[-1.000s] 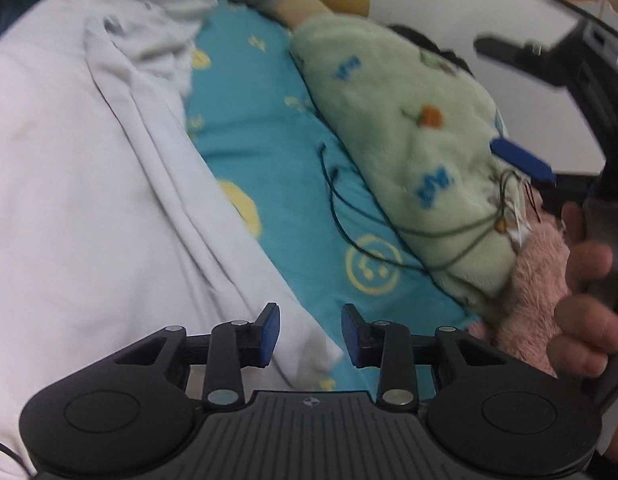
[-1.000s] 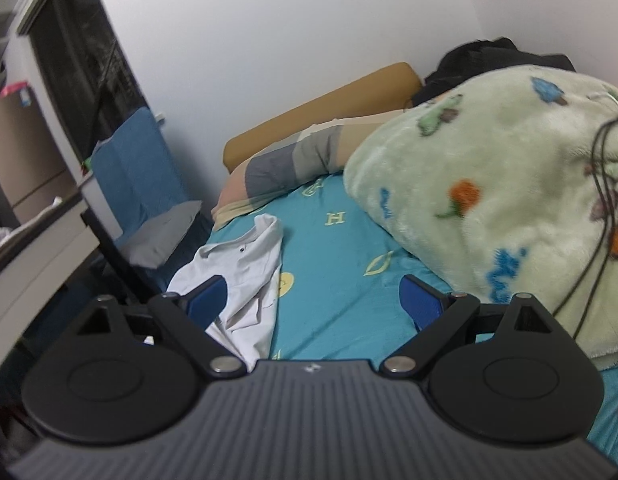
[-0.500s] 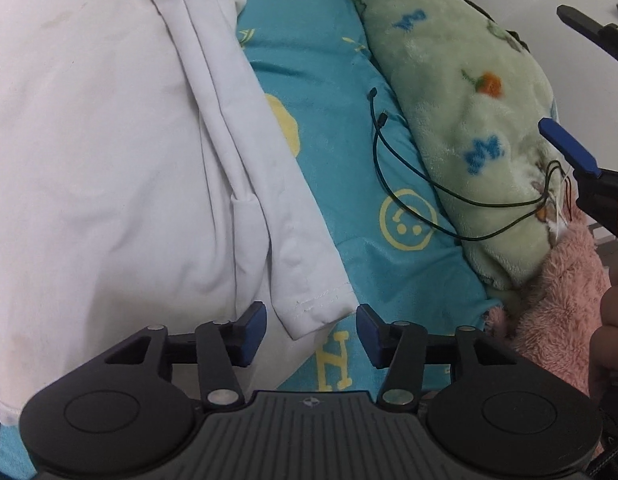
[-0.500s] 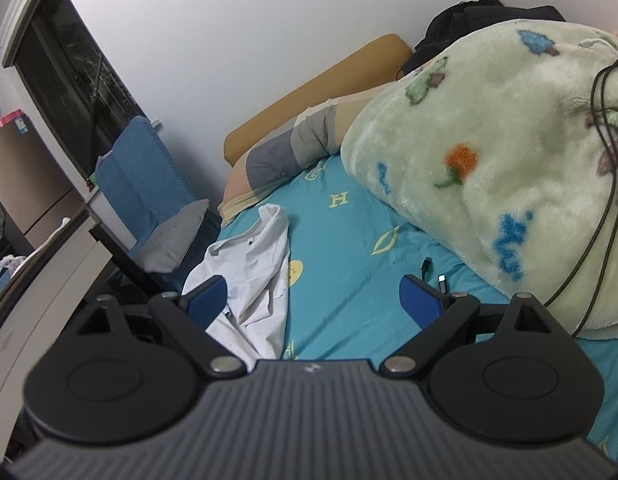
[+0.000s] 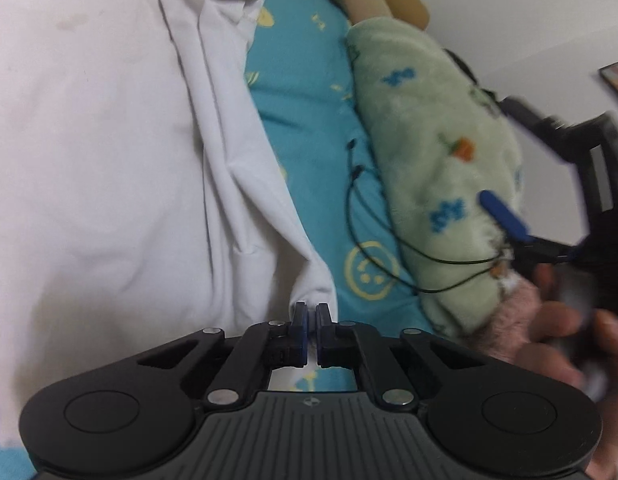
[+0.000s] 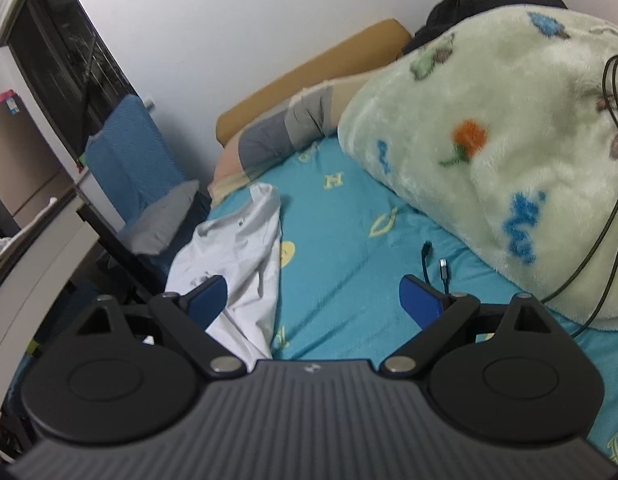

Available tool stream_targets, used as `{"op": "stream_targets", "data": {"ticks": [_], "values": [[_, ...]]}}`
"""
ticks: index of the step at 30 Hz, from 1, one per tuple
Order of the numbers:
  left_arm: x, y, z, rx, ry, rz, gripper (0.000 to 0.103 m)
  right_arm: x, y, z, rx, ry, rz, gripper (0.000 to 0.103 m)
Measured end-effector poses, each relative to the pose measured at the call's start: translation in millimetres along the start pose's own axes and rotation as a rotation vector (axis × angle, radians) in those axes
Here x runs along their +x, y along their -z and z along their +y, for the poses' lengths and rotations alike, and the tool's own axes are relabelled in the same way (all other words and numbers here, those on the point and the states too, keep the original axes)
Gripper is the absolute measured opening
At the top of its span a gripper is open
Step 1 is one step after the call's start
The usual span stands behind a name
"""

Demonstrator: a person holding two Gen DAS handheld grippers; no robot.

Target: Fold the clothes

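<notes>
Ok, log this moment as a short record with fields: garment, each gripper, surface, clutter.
garment: white cotton shirt, spread out and creased on the bed
left gripper: shut on the shirt's hem corner
right gripper: open, holding nothing, above the sheet
surface: teal patterned bedsheet
clutter: pale green fleece blanket; thin black cable on sheet and blanket

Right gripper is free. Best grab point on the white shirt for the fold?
Probably the collar end of the white shirt, far from the corner the left gripper is shut on. It lies bunched on the teal sheet, so there is a raised fold to pinch. Bring the open right gripper in from the sheet side, away from the black cables.
</notes>
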State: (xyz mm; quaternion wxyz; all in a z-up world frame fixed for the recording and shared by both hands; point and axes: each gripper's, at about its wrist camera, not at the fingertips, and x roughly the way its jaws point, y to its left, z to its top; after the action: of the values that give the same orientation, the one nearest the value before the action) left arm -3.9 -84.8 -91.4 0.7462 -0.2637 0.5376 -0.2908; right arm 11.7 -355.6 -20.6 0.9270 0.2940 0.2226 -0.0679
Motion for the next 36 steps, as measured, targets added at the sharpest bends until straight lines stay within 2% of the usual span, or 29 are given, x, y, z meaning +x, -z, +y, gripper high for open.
{"op": "stream_targets", "data": {"ticks": [3,6,9,12,14,16,17,18,19,22,26,30,33,34,36], "values": [[-46,-4,4,-0.027,0.031,0.020,0.003,-8,-1,2,-0.007,-0.017,-0.036,0.094],[-90,-6,31,-0.143,0.010,0.060,0.003,-7,0,8,-0.041,0.003,-0.036,0.094],[-120,-5,55,-0.152,-0.142,0.055,0.003,-1,4,15,-0.076,0.015,-0.009,0.094],[-129,-1,76,-0.140,-0.339,0.083,0.003,4,8,24,-0.116,0.013,0.010,0.094],[-129,-1,84,-0.144,-0.406,0.094,0.003,5,11,30,-0.143,0.009,0.016,0.094],[-129,-3,81,-0.123,-0.411,0.094,0.006,6,14,34,-0.164,0.004,0.023,0.094],[-128,-5,76,-0.100,-0.406,0.090,0.008,6,15,35,-0.172,0.003,0.027,0.094],[-128,-7,70,-0.065,-0.408,0.083,0.019,6,17,36,-0.178,0.001,0.029,0.094],[-128,-9,63,-0.024,-0.414,0.073,0.036,6,17,37,-0.180,-0.003,0.028,0.094],[-134,-14,41,0.098,-0.443,0.020,0.064,5,19,39,-0.187,-0.013,0.026,0.094],[-135,-38,7,0.217,-0.453,-0.108,0.077,6,22,42,-0.190,-0.038,0.017,0.094],[-125,-66,-24,0.279,-0.474,-0.301,0.083,13,28,47,-0.193,-0.081,0.028,0.094],[-117,-87,-37,0.327,-0.497,-0.423,0.083,18,34,51,-0.197,-0.110,0.053,0.091],[-116,-90,-37,0.333,-0.496,-0.445,0.084,22,36,52,-0.198,-0.117,0.066,0.085],[-109,-93,-32,0.332,-0.469,-0.461,0.084,38,38,57,-0.196,-0.129,0.105,0.082]]}}
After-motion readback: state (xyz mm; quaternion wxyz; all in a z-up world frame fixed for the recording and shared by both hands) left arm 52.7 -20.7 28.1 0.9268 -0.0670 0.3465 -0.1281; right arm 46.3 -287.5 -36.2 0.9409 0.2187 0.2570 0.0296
